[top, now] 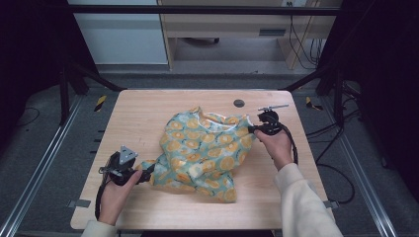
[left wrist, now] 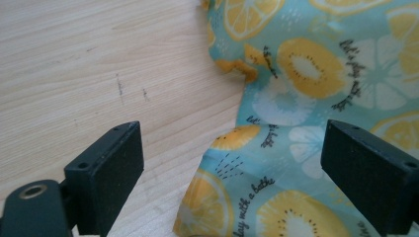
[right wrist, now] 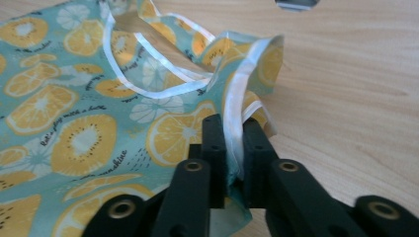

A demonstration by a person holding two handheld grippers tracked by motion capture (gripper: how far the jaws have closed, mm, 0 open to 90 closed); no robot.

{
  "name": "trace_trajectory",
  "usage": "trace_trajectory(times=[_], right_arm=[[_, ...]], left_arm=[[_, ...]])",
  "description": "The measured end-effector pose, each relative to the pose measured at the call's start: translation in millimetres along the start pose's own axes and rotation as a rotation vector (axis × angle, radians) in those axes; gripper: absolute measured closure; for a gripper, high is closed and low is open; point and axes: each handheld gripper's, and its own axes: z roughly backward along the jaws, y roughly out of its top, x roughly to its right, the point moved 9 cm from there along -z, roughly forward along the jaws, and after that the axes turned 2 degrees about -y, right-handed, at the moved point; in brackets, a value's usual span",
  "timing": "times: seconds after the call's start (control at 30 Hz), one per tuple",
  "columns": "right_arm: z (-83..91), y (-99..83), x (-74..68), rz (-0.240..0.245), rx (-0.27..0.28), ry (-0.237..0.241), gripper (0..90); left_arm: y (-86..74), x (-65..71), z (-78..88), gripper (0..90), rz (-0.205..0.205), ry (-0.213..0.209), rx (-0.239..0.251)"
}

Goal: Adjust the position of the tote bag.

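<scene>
A teal cloth printed with yellow citrus slices [top: 207,150] lies crumpled in the middle of the wooden table [top: 143,113]. My right gripper [top: 253,130] is at the cloth's right edge, shut on its white-trimmed hem [right wrist: 231,129], which stands pinched between the two black pads. My left gripper [top: 148,174] rests at the cloth's lower left corner. Its jaws stand wide open, and that corner of the cloth [left wrist: 237,197] lies on the table between them, untouched by either pad.
A small dark round hole [top: 239,103] sits in the tabletop behind the cloth. Cables trail off the table's right side. Bare wood surrounds the cloth to the left and along the front edge.
</scene>
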Motion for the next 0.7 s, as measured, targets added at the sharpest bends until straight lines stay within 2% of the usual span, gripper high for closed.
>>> trace_trajectory(times=[0.07,0.13,0.17,0.2,0.23,0.27,0.3,0.33,0.37,0.43,0.47,0.57,0.7], right_arm=[[4.0,3.2,-5.2,0.019,0.032,0.015,87.4],[6.8,4.9,-8.7,0.033,0.047,0.022,87.4],[13.9,7.8,-18.6,0.066,0.075,0.042,87.5],[13.9,7.8,-18.6,0.066,0.075,0.042,87.5],[17.8,8.6,-24.6,0.089,0.085,0.052,87.5],[26.1,9.1,-37.9,0.124,0.099,0.074,87.4],[29.0,8.9,-44.4,0.144,0.105,0.086,87.4],[31.2,8.2,-49.6,0.164,0.105,0.090,87.3],[31.2,8.2,-49.6,0.164,0.105,0.090,87.3],[34.4,8.1,-58.7,0.179,0.115,0.104,87.4],[37.0,7.6,-66.2,0.195,0.119,0.124,87.3],[41.0,7.4,-76.7,0.208,0.131,0.146,87.4],[49.0,6.8,-97.0,0.252,0.149,0.183,87.4]], left_arm=[[2.6,1.0,1.2,9.6,0.005,-0.010,0.006],[7.3,1.8,2.9,10.6,-0.007,-0.010,0.012],[10.0,2.3,3.7,10.6,-0.017,-0.010,0.011],[13.4,2.9,3.8,10.6,-0.019,-0.011,0.018],[17.1,3.4,3.9,11.2,-0.018,-0.015,0.021],[25.1,4.2,1.9,11.7,-0.023,-0.029,0.022],[25.1,4.2,1.9,12.4,-0.023,-0.029,0.022],[34.4,3.1,-1.0,13.6,-0.022,-0.032,0.021],[34.4,3.1,-1.0,14.0,-0.022,-0.032,0.021],[47.5,3.2,-7.1,14.2,-0.014,-0.052,0.018],[50.9,3.3,-9.1,14.5,-0.013,-0.057,0.016],[60.8,3.6,-15.5,14.4,-0.018,-0.068,-0.007],[76.4,4.5,-28.3,13.3,-0.012,-0.085,-0.026]])
